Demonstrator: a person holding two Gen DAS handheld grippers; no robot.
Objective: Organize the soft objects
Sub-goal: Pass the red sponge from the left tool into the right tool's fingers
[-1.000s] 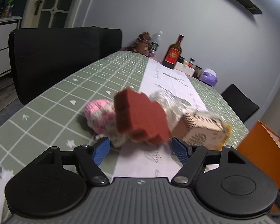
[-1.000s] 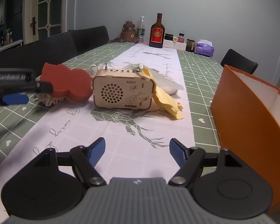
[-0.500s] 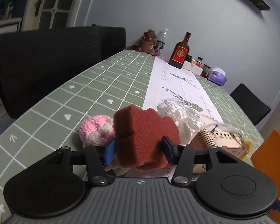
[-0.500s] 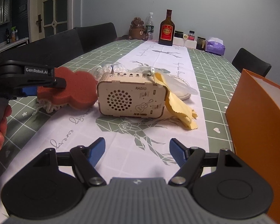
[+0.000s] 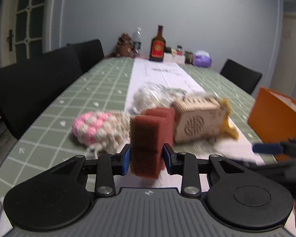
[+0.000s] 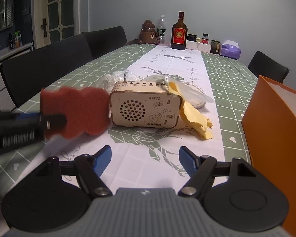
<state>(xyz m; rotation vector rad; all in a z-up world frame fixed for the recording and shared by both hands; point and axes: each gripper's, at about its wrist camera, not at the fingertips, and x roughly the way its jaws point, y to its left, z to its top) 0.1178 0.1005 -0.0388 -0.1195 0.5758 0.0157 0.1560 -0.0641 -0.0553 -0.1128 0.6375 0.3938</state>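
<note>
A: Changed against a second ago? Then loose and blurred in front of the spread blue pads, the red-brown sponge (image 5: 150,138). Now pinched between both pads of the left gripper (image 5: 147,159), low in the centre of the left wrist frame, lifted off the table (image 5: 49,118).

B: Confirmed in the right wrist frame: sponge (image 6: 77,112) at middle left, hanging in front of the wooden radio (image 6: 146,106), not touching the white runner (image 6: 179,67). Right gripper (image 6: 145,161) with fingers wide apart, holding nothing.

A: Meaning for the task?

B: Probably first soft thing secured; next likely a carry toward the orange box (image 6: 276,130) at the right edge. Only a guess.

A: Left behind on the cloth: pink knitted piece (image 5: 100,128) at centre left, yellow cloth (image 6: 193,116) draped over the radio's right side. Both soft, both not yet sorted.

B: Radio hard, so better left alone.
</note>
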